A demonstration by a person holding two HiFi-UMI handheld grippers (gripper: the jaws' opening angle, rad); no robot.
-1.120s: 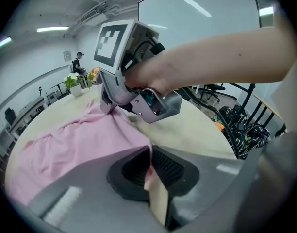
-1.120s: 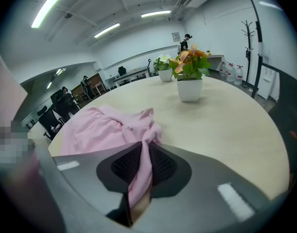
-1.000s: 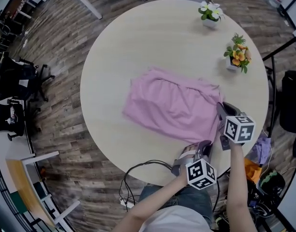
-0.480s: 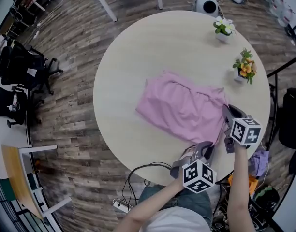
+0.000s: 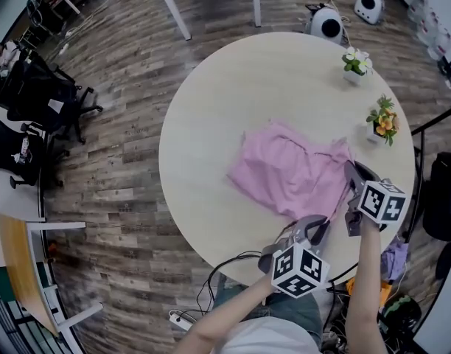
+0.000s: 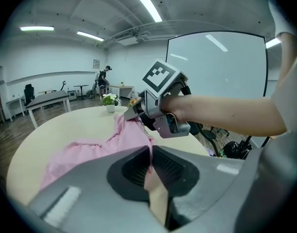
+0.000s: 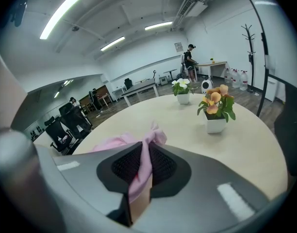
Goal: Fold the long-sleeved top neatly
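The pink long-sleeved top lies partly folded on the round table, toward its near right side. My left gripper is shut on the top's near edge, and pink cloth runs from its jaws across the table. My right gripper is shut on the top's right corner, where a bunched pink fold shows between its jaws. The right gripper also appears in the left gripper view, just beyond the cloth.
Two small potted plants stand at the table's far right, one with white flowers and one with orange flowers. Cables trail on the wooden floor below the near edge. Office chairs stand far left.
The head camera has shifted, so table and top sit further right and lower in view. Both grippers still hold the top's near right edge.
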